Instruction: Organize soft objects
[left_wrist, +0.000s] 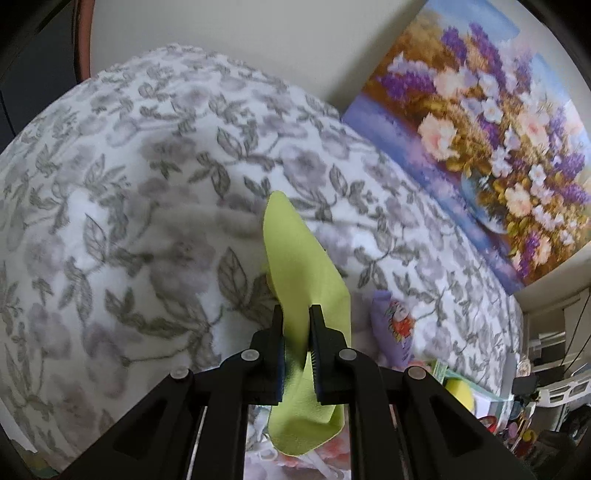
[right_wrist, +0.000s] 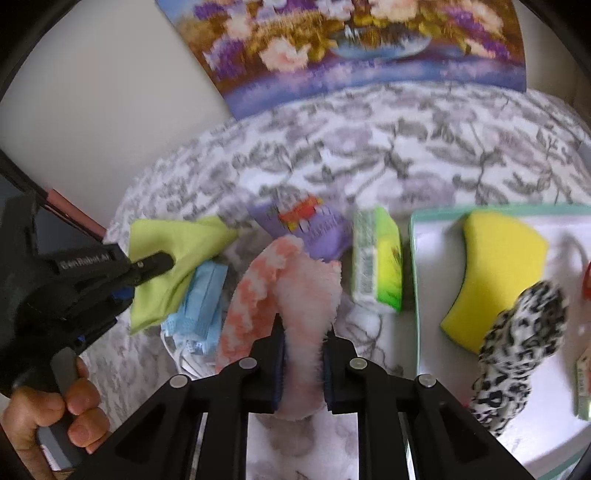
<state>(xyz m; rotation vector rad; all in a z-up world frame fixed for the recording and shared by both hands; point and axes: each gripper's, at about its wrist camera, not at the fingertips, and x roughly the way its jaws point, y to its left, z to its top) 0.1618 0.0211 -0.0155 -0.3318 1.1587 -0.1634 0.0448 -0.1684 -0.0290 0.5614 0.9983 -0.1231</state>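
Up close, right gripper (right_wrist: 304, 332) squeezed tight on a fluffy pink and white sock (right_wrist: 295, 288), hanging between the two black fingers. Left gripper (left_wrist: 295, 314) pinched shut on a thin lime green cloth (left_wrist: 299, 266), with the cloth sticking up past the tips and drooping down below them.

Seen from the right wrist at 9 o'clock: left gripper again, held by a bare hand (right_wrist: 55, 417), with the green cloth bunched in its tips. Just beside the cloth, toward 8 o'clock of the sock, a pile of light blue paper face masks (right_wrist: 201, 306) lying flat.

At 12 o'clock of the sock, a small purple pouch with a cartoon picture (right_wrist: 306, 225). At 1 o'clock, a green and yellow box-shaped packet (right_wrist: 376, 258), just left of a white tray with a mint green rim (right_wrist: 415, 295). On the tray at 3 o'clock, a curved yellow sponge (right_wrist: 495, 269) and a black and white spotted fuzzy scrunchie (right_wrist: 521, 347), touching.

Under it all, a white blanket with grey leaf and flower prints (left_wrist: 147, 184). Farthest back, at 12 o'clock, a flower painting (right_wrist: 351, 48) leaning on the pale wall.
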